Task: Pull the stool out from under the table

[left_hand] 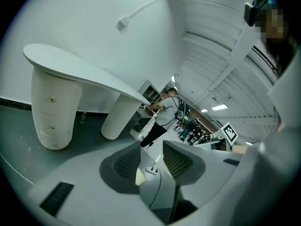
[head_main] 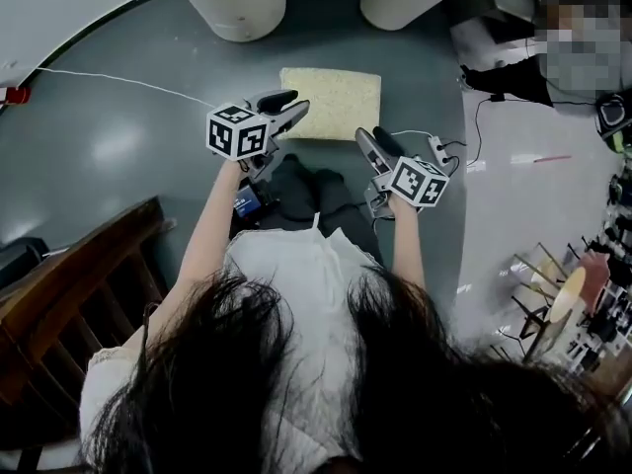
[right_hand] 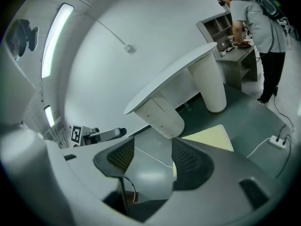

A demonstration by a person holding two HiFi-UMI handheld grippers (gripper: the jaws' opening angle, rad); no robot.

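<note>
Floor first: what was it like?

The floor (head_main: 99, 156) was grey and shiny, and it filled most of the head view. A thin white cable (head_main: 128, 82) ran across it on the left.

And the table?

The white table (head_main: 240, 6) was at the top edge, standing on two round pale legs.

Where was the stool?

The stool (head_main: 331, 102), with a square cream top, stood on the floor in front of the table. It was near the two legs but apart from them. In the head view the table top did not cover it.

What about the grippers?

Both were held in the air, apart from the stool. The left gripper (head_main: 286, 107) had its jaws only a little apart, with a narrow gap and nothing inside it. The right gripper (head_main: 375, 146) had its jaws wider apart, and only the floor showed between them.

Anything smaller?

A white power strip (head_main: 439, 149) lay on the floor, just to the right of the right gripper.
</note>
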